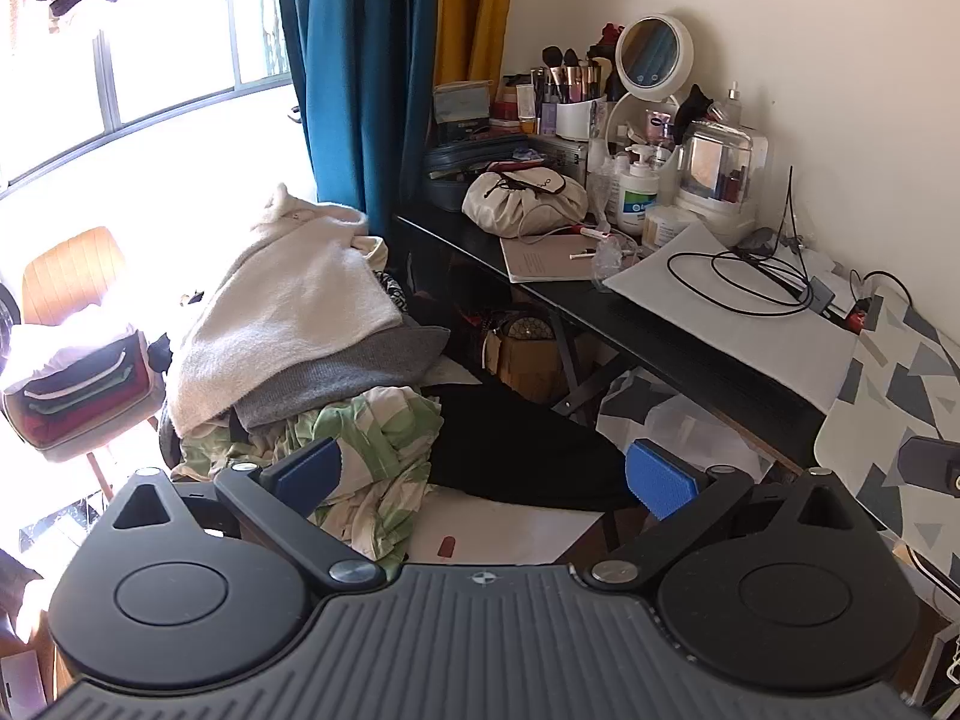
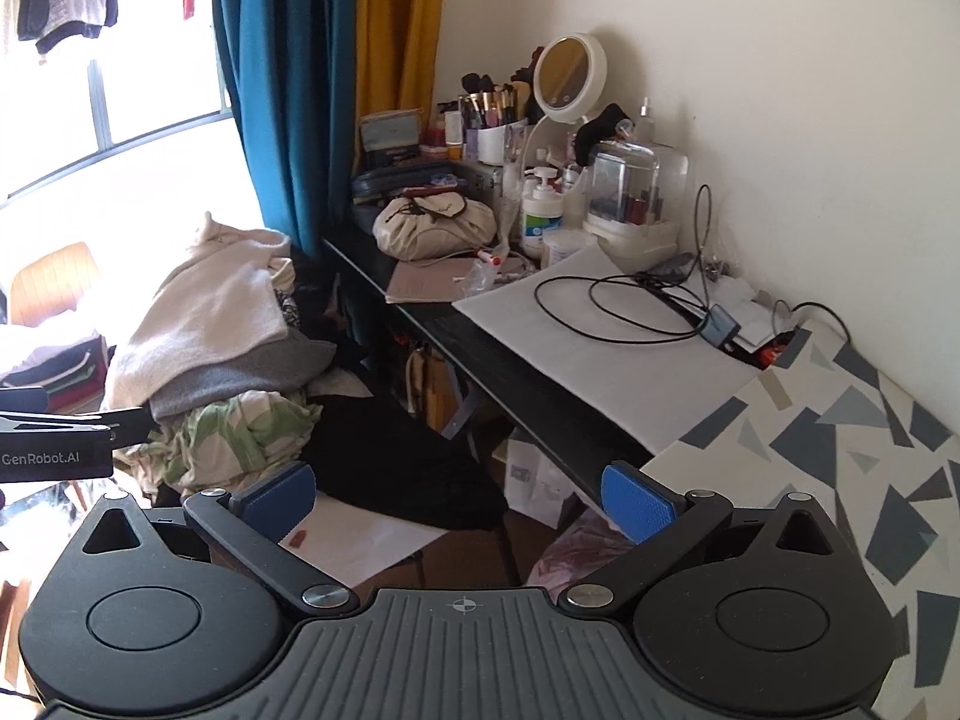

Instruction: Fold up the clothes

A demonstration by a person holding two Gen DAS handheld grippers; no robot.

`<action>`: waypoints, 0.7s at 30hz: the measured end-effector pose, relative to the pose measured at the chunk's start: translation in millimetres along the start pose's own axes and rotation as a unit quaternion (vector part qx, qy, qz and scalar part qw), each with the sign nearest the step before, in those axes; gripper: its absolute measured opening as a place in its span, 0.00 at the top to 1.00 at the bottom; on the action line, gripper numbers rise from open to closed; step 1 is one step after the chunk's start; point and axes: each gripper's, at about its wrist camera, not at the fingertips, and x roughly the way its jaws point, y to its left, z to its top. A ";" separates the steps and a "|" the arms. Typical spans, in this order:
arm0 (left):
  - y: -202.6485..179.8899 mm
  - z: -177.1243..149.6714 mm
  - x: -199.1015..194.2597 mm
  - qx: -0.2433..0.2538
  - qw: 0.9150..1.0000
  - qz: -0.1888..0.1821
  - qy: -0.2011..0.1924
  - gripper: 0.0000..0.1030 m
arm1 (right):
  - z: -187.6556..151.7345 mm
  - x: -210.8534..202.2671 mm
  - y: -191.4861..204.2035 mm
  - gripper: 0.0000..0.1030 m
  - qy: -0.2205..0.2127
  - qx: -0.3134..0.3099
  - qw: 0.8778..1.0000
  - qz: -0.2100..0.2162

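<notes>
Left wrist view showed the left gripper (image 1: 483, 471) and right gripper (image 2: 459, 501) spread wide and empty, the pile (image 1: 300, 348) untouched ahead beside the desk (image 1: 600, 324), so the next move probably required picking one garment.

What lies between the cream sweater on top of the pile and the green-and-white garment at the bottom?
A grey knit is sandwiched between the cream sweater and the green-and-white garment; both wrist views show it.

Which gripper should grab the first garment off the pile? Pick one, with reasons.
Left, probably. The left gripper, jaws open and empty, has the green-and-white garment just past its fingertips. The right gripper faces the black desk, with the pile off to its left.
</notes>
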 end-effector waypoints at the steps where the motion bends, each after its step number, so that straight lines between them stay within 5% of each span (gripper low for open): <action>1: 4.4 1.4 -0.2 0.002 1.000 0.002 0.001 0.00 | 0.9 1.8 -4.2 0.01 0.003 0.004 1.000 0.009; 13: 33.9 -10.9 9.5 -0.035 0.998 -0.015 0.041 0.00 | 10.4 19.2 8.3 0.01 -0.001 -0.015 0.999 -0.046; 21: 72.5 -12.6 5.3 -0.111 0.994 -0.016 0.011 0.00 | 7.1 29.6 30.1 0.01 0.021 -0.023 0.998 -0.057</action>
